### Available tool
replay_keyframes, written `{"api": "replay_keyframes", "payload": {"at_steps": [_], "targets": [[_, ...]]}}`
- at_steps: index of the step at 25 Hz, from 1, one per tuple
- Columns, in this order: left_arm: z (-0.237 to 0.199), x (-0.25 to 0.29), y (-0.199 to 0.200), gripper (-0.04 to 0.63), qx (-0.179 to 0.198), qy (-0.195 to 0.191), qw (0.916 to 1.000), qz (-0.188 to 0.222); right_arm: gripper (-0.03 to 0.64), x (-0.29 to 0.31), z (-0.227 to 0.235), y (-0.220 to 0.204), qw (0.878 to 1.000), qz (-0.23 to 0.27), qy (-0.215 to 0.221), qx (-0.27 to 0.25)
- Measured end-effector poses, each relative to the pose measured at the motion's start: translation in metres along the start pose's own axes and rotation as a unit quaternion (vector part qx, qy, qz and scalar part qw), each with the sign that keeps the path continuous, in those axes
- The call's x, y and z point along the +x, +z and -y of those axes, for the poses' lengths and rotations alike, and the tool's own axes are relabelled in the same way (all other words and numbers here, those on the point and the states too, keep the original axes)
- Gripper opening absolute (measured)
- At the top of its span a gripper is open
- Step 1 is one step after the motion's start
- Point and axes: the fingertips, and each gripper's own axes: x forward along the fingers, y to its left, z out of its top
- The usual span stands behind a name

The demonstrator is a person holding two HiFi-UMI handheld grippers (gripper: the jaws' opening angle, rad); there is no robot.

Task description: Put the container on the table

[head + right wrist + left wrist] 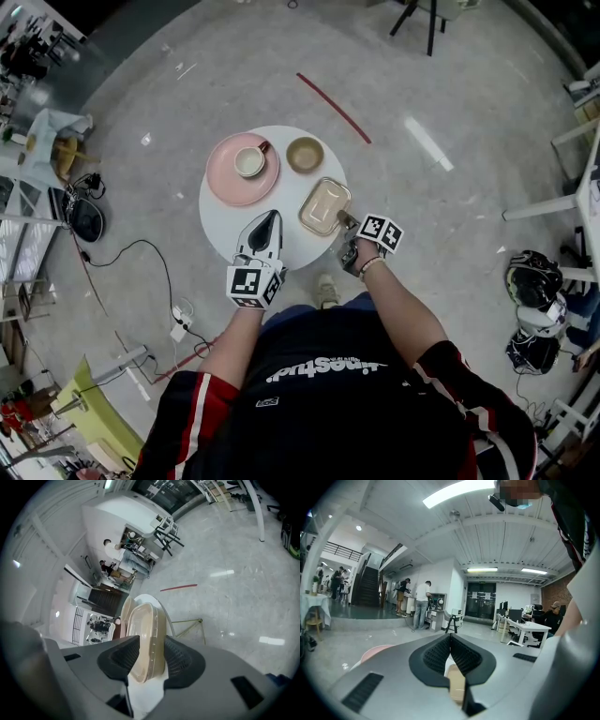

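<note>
While your right gripper [347, 222], jaws wide, straddles the container [324, 206] rim at 5 o'clock, expect light, stiff, slick plastic; grip there.

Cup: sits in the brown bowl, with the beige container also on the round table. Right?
No. The head view shows the cup sits on the pink plate, not in the brown bowl beside it. The beige container is indeed also on the round table.

Round white table [221, 221] stands on grey floor [450, 84]. Directly on it: pink plate [223, 184] at far left, tan bowl [305, 154] beside plate, beige container [322, 204] near right edge.
</note>
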Motion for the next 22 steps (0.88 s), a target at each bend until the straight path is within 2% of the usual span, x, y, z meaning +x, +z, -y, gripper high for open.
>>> {"api": "replay_keyframes", "payload": {"at_steps": [10,22], "targets": [[0.003,-0.012,0.017,0.023,0.002,-0.001,0.9999,0.011,0.176,-0.026,-0.019,0.009,0.997,0.022,-0.013,-0.078],[-0.002,-0.052,0.051,0.024,0.002,-0.005,0.9997,0.023,0.172,-0.075,-0.064,-0.004,0.981,0.051,-0.019,-0.188]]}}
